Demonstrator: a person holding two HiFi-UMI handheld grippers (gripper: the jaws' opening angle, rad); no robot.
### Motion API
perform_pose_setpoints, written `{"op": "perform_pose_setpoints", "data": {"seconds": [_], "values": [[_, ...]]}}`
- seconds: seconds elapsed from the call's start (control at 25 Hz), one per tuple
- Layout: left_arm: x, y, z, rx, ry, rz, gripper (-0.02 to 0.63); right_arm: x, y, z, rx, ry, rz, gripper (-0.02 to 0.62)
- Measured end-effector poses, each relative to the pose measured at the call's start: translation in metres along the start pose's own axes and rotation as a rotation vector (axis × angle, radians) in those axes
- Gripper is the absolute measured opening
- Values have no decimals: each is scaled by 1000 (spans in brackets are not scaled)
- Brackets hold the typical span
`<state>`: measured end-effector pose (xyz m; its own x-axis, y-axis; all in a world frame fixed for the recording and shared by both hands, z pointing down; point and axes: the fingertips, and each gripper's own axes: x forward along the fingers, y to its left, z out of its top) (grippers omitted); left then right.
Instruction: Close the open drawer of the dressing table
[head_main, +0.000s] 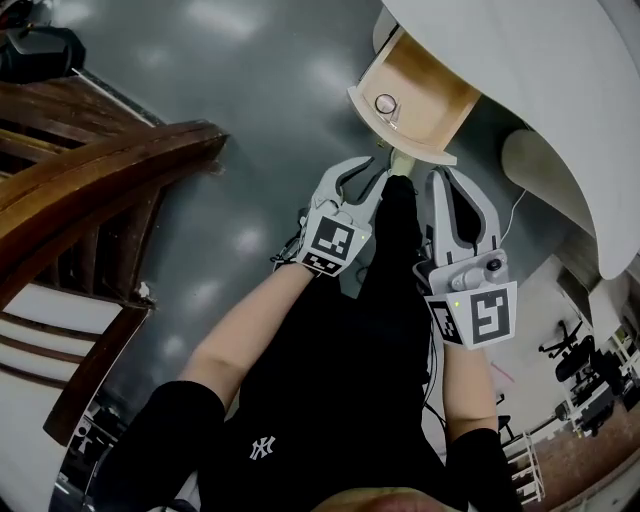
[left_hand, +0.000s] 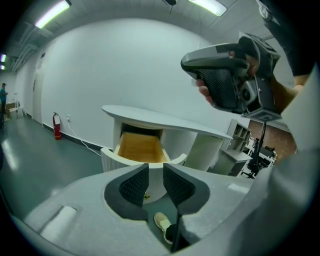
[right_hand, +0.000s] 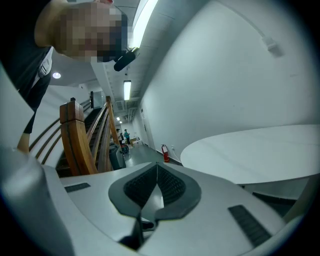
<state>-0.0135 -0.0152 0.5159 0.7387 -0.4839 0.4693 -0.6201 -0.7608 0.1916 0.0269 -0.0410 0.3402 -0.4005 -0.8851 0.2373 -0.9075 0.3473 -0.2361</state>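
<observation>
Pale wood lines the inside of the drawer (head_main: 425, 90), which stands pulled out from the white dressing table (head_main: 520, 60). Its white front, with a round metal knob (head_main: 386, 104), faces toward you.

In the head view you hold both grippers side by side, just in front of this drawer front. The left gripper (head_main: 368, 172) points at the lower edge of the front, a little below the knob. The right gripper (head_main: 442, 180) is beside it, near the right corner of the front. From this view you cannot tell if any fingertip already touches the drawer.

In the left gripper view the fingers (left_hand: 135, 184) of your left gripper (left_hand: 156, 167) are open, with a clear gap and nothing between them. The drawer (left_hand: 140, 147) lies straight ahead, above and beyond the fingertips, and its ribbed white front fills the gap behind them. It does not sit between the fingers. The curved tabletop (left_hand: 160, 117) hangs over the drawer. Below the fingers you see a light shoe (left_hand: 161, 220) on the grey floor (left_hand: 30, 145).

In the right gripper view the fingers (right_hand: 172, 187) of your right gripper (right_hand: 157, 165) are closed, the tips pressed together and holding nothing. This view shows the white tabletop (right_hand: 250, 155) at the right, the white wall (right_hand: 225, 75) behind it and a wooden staircase (right_hand: 75, 145) at the left. The drawer does not appear in it.
</observation>
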Motion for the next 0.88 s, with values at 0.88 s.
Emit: {"op": "perform_pose_setpoints", "data": {"seconds": [0.88], "values": [[89, 28, -119, 107, 73, 74, 118, 6, -37, -93, 20, 12, -15, 15]]}}
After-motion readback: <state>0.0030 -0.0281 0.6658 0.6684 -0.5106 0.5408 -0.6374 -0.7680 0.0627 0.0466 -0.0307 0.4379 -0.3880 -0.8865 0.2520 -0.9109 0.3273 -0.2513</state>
